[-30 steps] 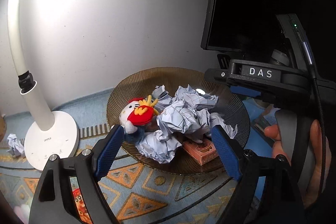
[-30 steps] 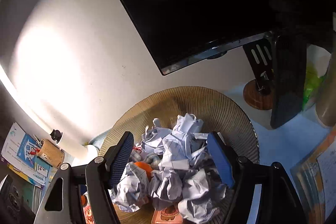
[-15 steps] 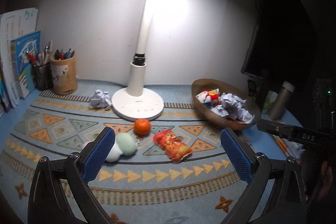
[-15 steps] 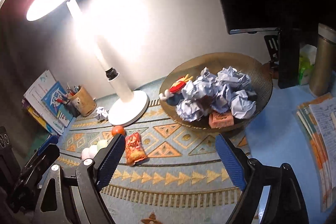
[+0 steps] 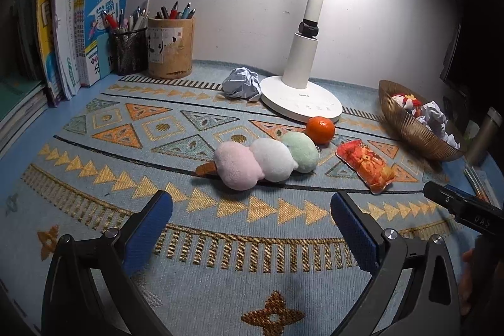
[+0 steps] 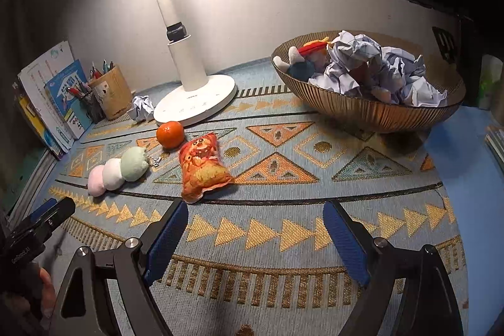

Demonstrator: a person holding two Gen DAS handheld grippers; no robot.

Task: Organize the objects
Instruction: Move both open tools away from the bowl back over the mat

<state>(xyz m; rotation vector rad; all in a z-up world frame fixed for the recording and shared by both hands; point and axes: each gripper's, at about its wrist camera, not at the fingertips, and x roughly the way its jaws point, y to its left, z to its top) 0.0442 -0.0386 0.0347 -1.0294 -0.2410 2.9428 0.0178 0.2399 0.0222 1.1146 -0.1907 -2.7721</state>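
While both grippers hang over the patterned mat (image 5: 94, 166), neither has anything in it: left gripper (image 5: 252, 222) spread wide, right gripper (image 6: 255, 229) released too, jaws w/ blue pads apart, nothing btwn them. Landmark: the white lamp base (image 5: 302, 103). Orange (image 5: 319, 129) sits just in front of it, touching the green end of a pink-white-green plush (image 5: 267, 161). Snack-bag toy (image 6: 201, 167) lies near the orange, on the bowl side. One paper ball (image 5: 242, 83) rests against the lamp base, on the pen-cup (image 5: 170, 48) side. Ribbed bowl (image 6: 371, 112), well to the other side of the lamp, holds crumpled paper + a plush.
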